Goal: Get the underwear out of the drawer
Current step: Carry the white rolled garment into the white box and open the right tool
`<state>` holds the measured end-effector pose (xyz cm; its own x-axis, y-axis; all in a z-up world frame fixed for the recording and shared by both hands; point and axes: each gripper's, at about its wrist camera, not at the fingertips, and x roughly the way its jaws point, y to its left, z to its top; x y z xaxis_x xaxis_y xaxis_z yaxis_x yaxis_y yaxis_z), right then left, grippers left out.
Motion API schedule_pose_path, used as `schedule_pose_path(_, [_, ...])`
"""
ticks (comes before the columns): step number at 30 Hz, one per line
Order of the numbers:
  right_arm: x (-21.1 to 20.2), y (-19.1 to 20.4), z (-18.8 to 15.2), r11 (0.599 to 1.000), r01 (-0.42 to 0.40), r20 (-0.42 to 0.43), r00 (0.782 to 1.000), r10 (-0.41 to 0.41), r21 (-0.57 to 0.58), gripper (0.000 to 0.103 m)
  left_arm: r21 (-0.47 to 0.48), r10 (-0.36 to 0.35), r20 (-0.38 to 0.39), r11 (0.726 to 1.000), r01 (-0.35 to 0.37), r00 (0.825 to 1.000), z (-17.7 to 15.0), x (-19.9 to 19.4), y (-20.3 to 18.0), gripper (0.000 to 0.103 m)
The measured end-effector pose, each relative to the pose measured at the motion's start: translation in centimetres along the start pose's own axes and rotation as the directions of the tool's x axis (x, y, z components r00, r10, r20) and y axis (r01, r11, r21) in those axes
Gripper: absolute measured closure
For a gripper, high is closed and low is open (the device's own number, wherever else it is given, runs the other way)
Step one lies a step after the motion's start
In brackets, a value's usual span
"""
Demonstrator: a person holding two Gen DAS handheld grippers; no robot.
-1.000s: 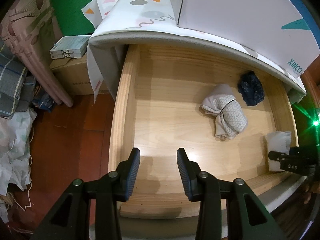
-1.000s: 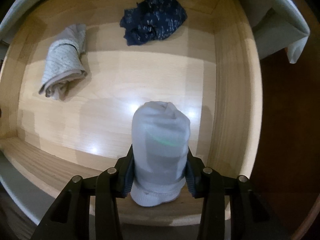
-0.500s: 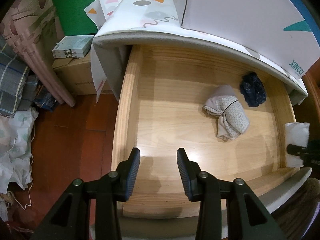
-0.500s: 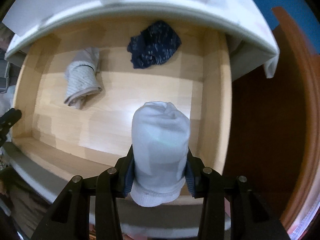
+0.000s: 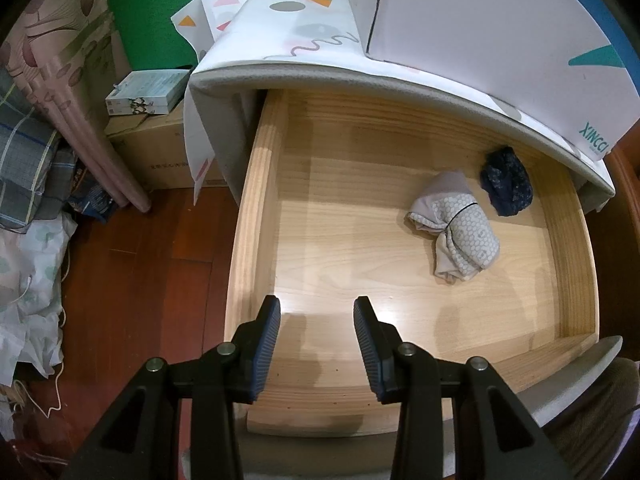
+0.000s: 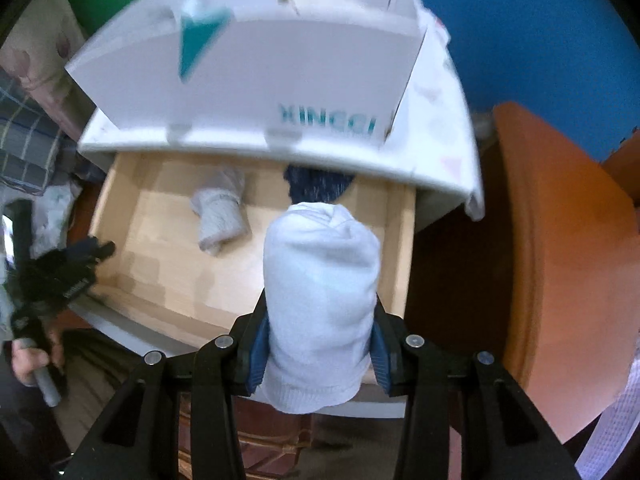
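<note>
the right gripper [image 6: 318, 354] has its jaws squeezed on rolled white underwear [image 6: 320, 300], up above the drawer [image 5: 256, 208]. a grey roll [image 5: 456, 232] and a dark blue bundle [image 5: 506, 186] lie by the drawer's back right corner. the left gripper [image 5: 316, 336] has its jaws apart on nothing.

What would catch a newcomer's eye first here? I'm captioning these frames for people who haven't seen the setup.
The pale rolled bundle clamped in the right gripper, held above the open wooden drawer. Next, two pieces left on the drawer floor near its far right: a grey patterned roll and a dark blue bundle behind it. The left gripper hangs open and empty over the drawer's near edge.
</note>
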<state>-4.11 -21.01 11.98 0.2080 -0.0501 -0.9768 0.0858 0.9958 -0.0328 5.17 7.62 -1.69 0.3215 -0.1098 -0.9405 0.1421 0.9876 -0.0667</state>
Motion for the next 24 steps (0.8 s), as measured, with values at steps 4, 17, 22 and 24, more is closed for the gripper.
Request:
schedule_pose_path(4, [-3.1, -0.1, 1.7, 1.000, 0.005, 0.063, 0.998, -0.005, -0.003, 0.064, -0.002, 0.003, 0.001, 1.000, -0.003, 1.000, 0.0, 0.0, -0.1, 0.064])
schedule_pose_path(17, [-8.2, 0.6, 10.6, 0.999, 0.046, 0.220, 0.974, -0.047, 0.007, 0.064, 0.001, 0.009, -0.004, 1.000, -0.009, 1.000, 0.0, 0.1, 0.0, 0.064])
schedule_pose_path(22, [-6.6, 1.7, 14.5, 0.996, 0.091, 0.212, 0.973, -0.088, -0.002, 0.064, -0.005, 0.008, -0.009, 1.000, -0.008, 1.000, 0.0, 0.2, 0.1, 0.064])
schedule_pose_path(24, [-5.4, 2.0, 15.8, 0.994, 0.111, 0.196, 0.975, -0.108, -0.005, 0.064, -0.007, 0.009, -0.009, 1.000, -0.009, 1.000, 0.0, 0.2, 0.1, 0.064])
